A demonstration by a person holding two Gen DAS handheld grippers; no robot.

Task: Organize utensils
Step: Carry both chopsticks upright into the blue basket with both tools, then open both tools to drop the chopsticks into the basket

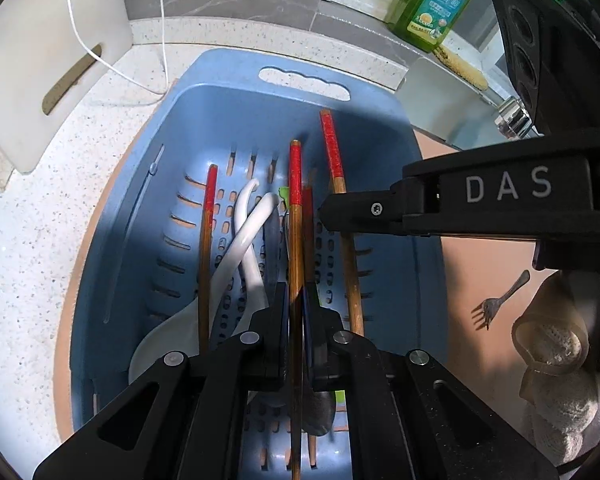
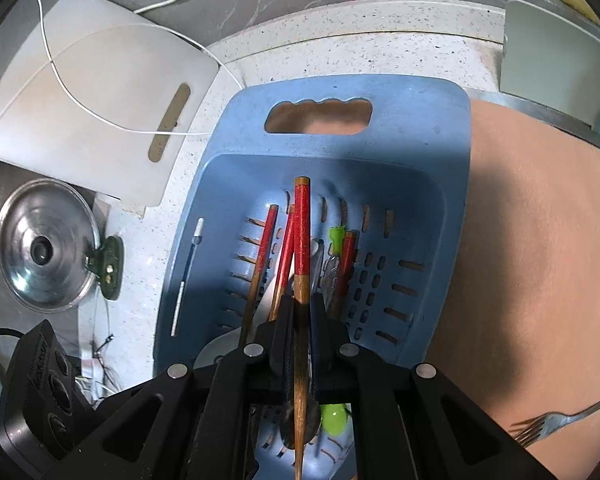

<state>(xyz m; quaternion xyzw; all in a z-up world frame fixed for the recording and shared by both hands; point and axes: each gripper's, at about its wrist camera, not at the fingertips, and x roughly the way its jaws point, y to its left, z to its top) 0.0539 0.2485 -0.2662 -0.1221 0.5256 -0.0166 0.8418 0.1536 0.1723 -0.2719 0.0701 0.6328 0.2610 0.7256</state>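
1. Two tools are at work over the blue basket [image 1: 112, 248], and each is clamped shut on one red-tipped chopstick.
2. Left tool [image 1: 296, 320]: its jaws pinch a chopstick [image 1: 295, 240] at mid-shaft, the red end pointing away from the camera toward the basket's handle cut-out, the bare tip running back under the tool.
3. Right tool [image 2: 301, 316]: it grips its own chopstick [image 2: 301, 240] the same way, red end forward, pointed tip trailing toward the lens. In the left wrist view the right tool's black body reaches in from the right, its tip touching or just in front of another chopstick [image 1: 342, 184]; I cannot tell which.
4. Both held sticks lie with their long axes along the basket's length, roughly parallel to the loose chopsticks already lying in it, such as the one at the left [image 1: 206, 248].
5. Inside the basket also rest two white spoons [image 1: 240, 248], crossed over each other, and a green-handled utensil [image 2: 336, 236], mostly hidden.
6. Both tools point steeply down into the basket, so the sticks look about ready to be let go; my judgement is that the placing step is nearly done.
7. The deciding relation: each stick is already lined up lengthwise with the basket floor directly beneath, so the coming move likely needs only lowering and opening, not turning.
8. One fork [image 1: 496, 304] lies outside the basket on the pink mat [image 2: 540, 240], to the right, nearer the right tool, and seems still to be collected.
9. The basket sits partly on that mat, on the speckled table [image 1: 28, 280].
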